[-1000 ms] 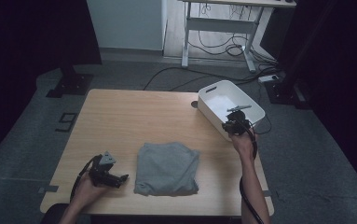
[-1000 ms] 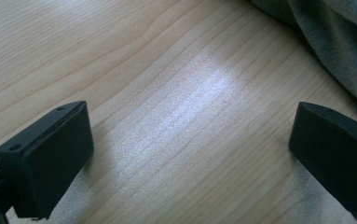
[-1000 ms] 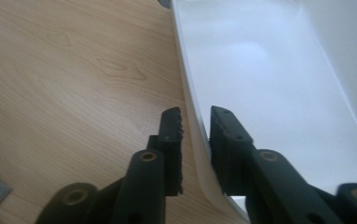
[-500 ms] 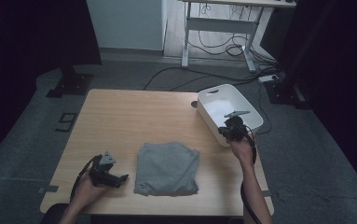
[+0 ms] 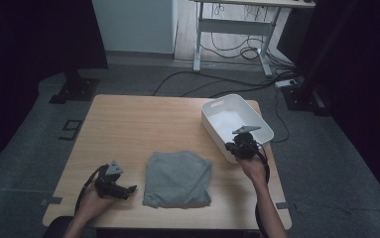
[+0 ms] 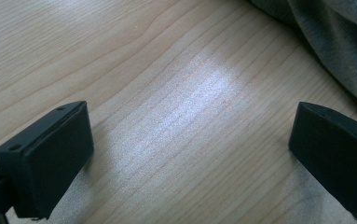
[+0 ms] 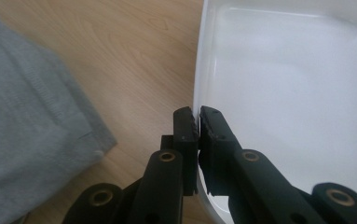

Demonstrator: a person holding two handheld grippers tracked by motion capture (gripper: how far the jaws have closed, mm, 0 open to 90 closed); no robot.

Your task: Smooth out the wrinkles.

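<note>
A white plastic bin (image 5: 225,105) stands empty at the table's right side. My right gripper (image 5: 237,147) is shut on its near rim; in the right gripper view the two jaws (image 7: 198,117) pinch the bin's wall (image 7: 283,88), one inside and one outside. A folded grey cloth (image 5: 177,178) lies flat near the table's front, left of that gripper (image 7: 22,102). Left of the cloth, my left gripper (image 5: 127,189) rests low over the wood. Its jaws are open (image 6: 190,135) with bare tabletop between them, and the cloth's edge (image 6: 344,42) lies just past one jaw.
The light wooden table (image 5: 143,124) ends close behind the bin on the right. Beyond it on the dark floor run cables (image 5: 227,87) and a desk frame (image 5: 232,34) stands farther back.
My right gripper has moved toward the near left and the white bin has slid with it, closer to the cloth. The left gripper and the cloth have stayed put.
</note>
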